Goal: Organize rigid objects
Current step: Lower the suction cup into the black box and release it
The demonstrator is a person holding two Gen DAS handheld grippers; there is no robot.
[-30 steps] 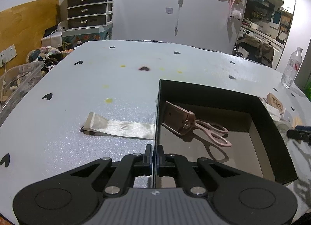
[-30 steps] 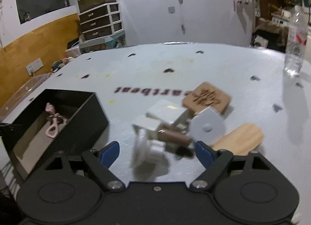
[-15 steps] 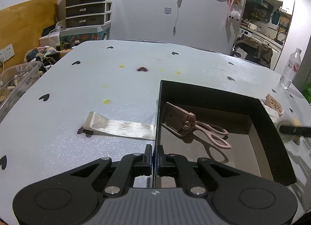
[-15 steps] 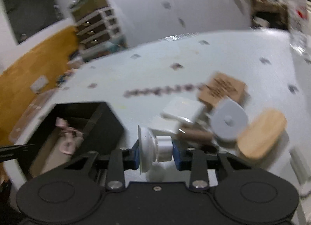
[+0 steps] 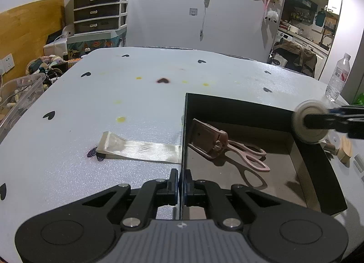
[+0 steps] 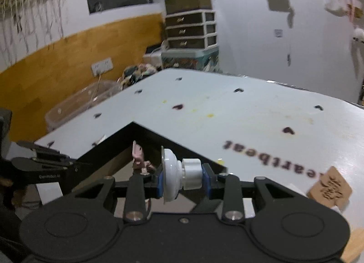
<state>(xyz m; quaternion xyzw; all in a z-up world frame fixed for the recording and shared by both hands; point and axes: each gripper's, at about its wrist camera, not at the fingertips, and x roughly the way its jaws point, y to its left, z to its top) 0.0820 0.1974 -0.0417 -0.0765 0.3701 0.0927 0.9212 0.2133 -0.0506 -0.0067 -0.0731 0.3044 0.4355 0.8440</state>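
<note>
My right gripper (image 6: 183, 180) is shut on a white knob-shaped plastic piece (image 6: 179, 175), a disc with a short cylinder, held in the air above the near corner of the black box (image 6: 145, 133). In the left wrist view the same white piece (image 5: 307, 122) hangs over the box's right wall (image 5: 318, 172). Pink scissors in a brown sheath (image 5: 227, 147) lie inside the box. My left gripper (image 5: 180, 182) is shut on the box's left wall (image 5: 183, 131), pinching its near end.
A cream ribbon strip (image 5: 136, 147) lies on the white table left of the box. A wooden tile (image 6: 329, 186), a light wooden block (image 5: 344, 149) and other small pieces sit right of the box. A water bottle (image 5: 337, 76) stands far right. A clear bin (image 5: 18, 97) sits off the table's left edge.
My right gripper closed on the white piece in the pile, lifted it and carried it left to the box. The left gripper kept its hold on the wall without moving.
</note>
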